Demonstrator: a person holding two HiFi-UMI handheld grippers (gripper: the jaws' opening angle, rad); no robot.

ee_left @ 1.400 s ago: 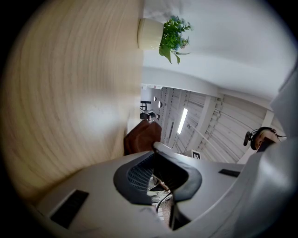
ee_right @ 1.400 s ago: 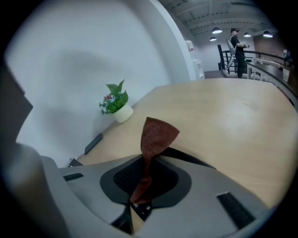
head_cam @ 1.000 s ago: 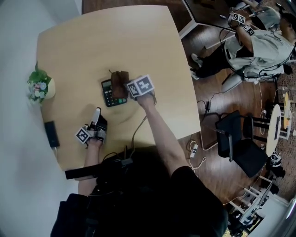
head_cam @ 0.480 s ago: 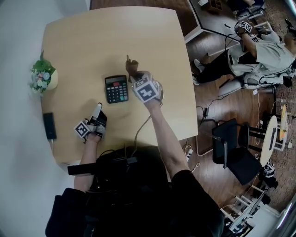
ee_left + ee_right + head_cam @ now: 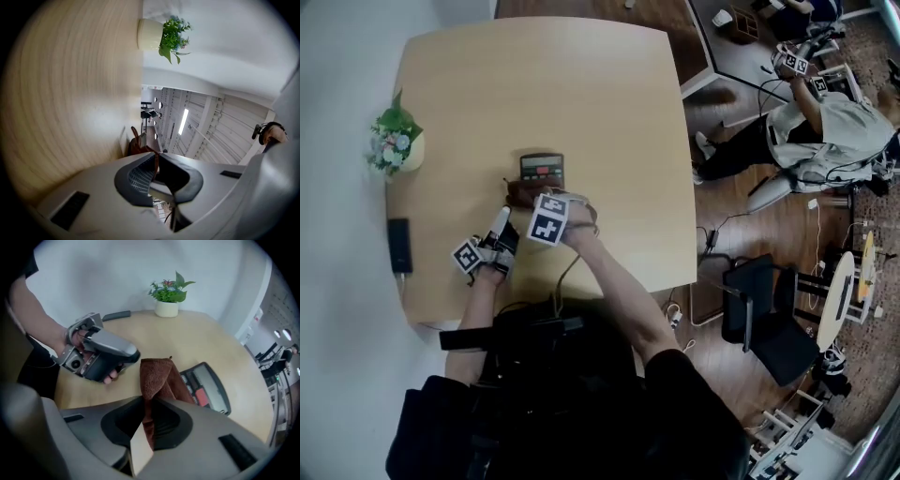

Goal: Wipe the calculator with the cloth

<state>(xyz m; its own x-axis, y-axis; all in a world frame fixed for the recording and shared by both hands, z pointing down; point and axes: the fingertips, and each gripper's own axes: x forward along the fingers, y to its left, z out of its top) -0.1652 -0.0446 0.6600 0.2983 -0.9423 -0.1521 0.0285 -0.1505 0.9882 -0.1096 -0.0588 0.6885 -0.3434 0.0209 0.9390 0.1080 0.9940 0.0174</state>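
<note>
The black calculator (image 5: 542, 169) lies in the middle of the wooden table (image 5: 609, 103), display end away from me. My right gripper (image 5: 149, 425) is shut on a brown cloth (image 5: 157, 376), which hangs over the calculator's (image 5: 208, 387) near left part. In the head view the cloth (image 5: 521, 194) shows just beyond the right gripper's marker cube (image 5: 548, 218). My left gripper (image 5: 500, 221) rests on the table to the near left of the calculator, shut and empty. In its own view the left gripper's (image 5: 156, 164) jaws meet, with the cloth (image 5: 135, 143) beyond them.
A small potted plant (image 5: 397, 145) stands at the table's left edge, and a black flat device (image 5: 397, 244) lies nearer along that edge. Off the table to the right are a seated person (image 5: 825, 122), a black chair (image 5: 759, 300) and floor cables.
The right gripper lifted the cloth off the calculator to its right, rolled, then came back near and left onto the calculator's near end. The left gripper stayed put.
</note>
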